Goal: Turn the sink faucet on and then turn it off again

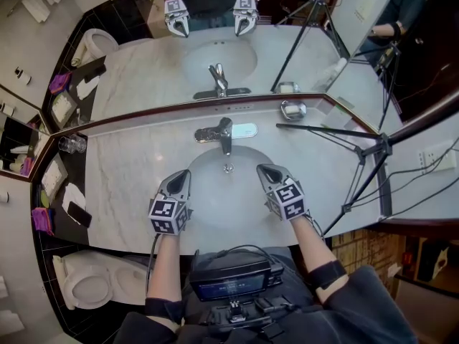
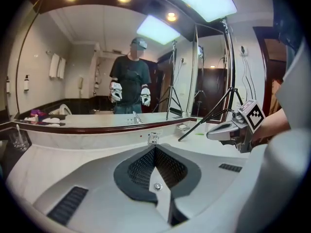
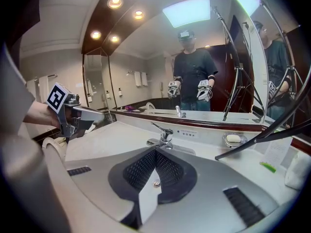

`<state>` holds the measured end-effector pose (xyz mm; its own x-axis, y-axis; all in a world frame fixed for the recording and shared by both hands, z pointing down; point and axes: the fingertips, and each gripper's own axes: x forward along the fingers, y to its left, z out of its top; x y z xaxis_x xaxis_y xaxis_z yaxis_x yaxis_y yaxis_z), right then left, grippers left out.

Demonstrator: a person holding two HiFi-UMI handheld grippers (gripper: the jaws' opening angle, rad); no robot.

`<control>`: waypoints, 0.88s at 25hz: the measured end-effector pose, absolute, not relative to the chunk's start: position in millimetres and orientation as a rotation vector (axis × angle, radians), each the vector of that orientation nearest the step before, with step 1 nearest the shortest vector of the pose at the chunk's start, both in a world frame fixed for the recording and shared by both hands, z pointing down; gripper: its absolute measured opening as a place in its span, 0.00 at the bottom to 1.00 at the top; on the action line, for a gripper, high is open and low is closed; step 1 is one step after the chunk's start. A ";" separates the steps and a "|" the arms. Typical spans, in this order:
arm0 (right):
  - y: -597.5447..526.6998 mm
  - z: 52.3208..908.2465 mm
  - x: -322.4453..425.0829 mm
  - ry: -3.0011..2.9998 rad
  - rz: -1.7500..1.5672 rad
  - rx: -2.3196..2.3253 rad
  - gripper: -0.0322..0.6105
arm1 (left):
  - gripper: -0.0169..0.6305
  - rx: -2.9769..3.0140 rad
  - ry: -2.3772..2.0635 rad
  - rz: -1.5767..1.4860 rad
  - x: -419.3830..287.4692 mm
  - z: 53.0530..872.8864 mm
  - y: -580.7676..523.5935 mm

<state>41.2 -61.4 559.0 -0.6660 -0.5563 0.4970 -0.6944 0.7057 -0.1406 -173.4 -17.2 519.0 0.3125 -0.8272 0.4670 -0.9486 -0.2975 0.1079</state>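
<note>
A chrome faucet (image 1: 222, 132) with a single lever stands behind the round white sink basin (image 1: 247, 199); no water runs from it. My left gripper (image 1: 178, 183) hovers over the basin's left rim, shut and empty. My right gripper (image 1: 270, 173) hovers over the right rim, also shut with nothing in it. Both point toward the mirror, short of the faucet. In the right gripper view the faucet (image 3: 165, 135) rises just beyond the closed jaws. From the left gripper view, only the faucet top (image 2: 153, 138) shows past the jaw tips, with the right gripper (image 2: 216, 133) at the right.
A marble counter (image 1: 129, 185) surrounds the basin, backed by a large mirror (image 1: 237, 56). A soap dish (image 1: 292, 109) sits at the back right, a glass (image 1: 72, 144) at the back left. Tripod legs (image 1: 358, 156) cross the counter's right side. A toilet (image 1: 90, 282) stands lower left.
</note>
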 end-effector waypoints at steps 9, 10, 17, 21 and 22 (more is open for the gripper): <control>-72.1 551.3 28.7 -2.422 0.162 0.923 0.09 | 0.03 2.218 -1.596 0.455 -177.4 526.2 -12.9; -74.6 551.2 24.8 -2.410 0.109 0.899 0.09 | 0.03 2.215 -1.599 0.456 -178.1 527.4 -13.1; -101.8 560.9 -13.2 -2.362 -0.130 0.724 0.31 | 0.03 2.210 -1.596 0.487 -178.6 535.4 -12.0; -121.5 564.3 -38.2 -2.332 -0.241 0.645 0.38 | 0.03 2.200 -1.599 0.491 -184.1 539.5 -12.1; -126.8 565.3 -44.5 -2.323 -0.274 0.627 0.38 | 0.03 2.196 -1.603 0.491 -186.1 540.3 -12.7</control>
<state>-44.5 -126.8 565.3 -0.6341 -0.5100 0.5812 -0.3606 0.8600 0.3611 -186.1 -12.7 540.3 0.2897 -0.8238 0.4872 -0.9553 -0.2799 0.0948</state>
